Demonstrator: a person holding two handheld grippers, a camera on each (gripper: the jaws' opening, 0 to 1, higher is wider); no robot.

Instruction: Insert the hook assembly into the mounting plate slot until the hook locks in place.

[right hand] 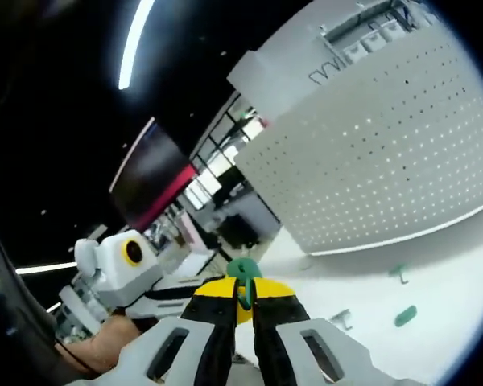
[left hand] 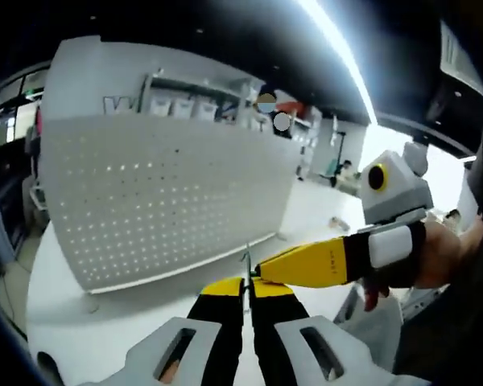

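Your right gripper [right hand: 243, 299], jaws pressed on the green hook [right hand: 243, 277], and left gripper [left hand: 247, 291], pinching a thin metal piece [left hand: 246, 269], both face the upright pegboard [left hand: 161, 201] straight ahead at the surface's far edge.

A perforated mounting plate [left hand: 157, 201] stands upright on the counter [left hand: 129, 322], its lower edge resting on the surface, with shelving [left hand: 201, 100] behind and above it. In the left gripper view the left gripper [left hand: 245, 297] sits before the plate, a thin metal hook [left hand: 246, 269] rising between its fingers [left hand: 221, 322], and the right gripper [left hand: 262, 272] reaches in from the right with its tips touching the left one's. In the right gripper view the right gripper [right hand: 243, 310] holds a hook piece [right hand: 243, 281] at its tip, the plate [right hand: 378, 145] lies ahead to the right, and two small loose pieces [right hand: 405, 315] lie on the counter [right hand: 435, 273] between it and the plate, well apart from each other.
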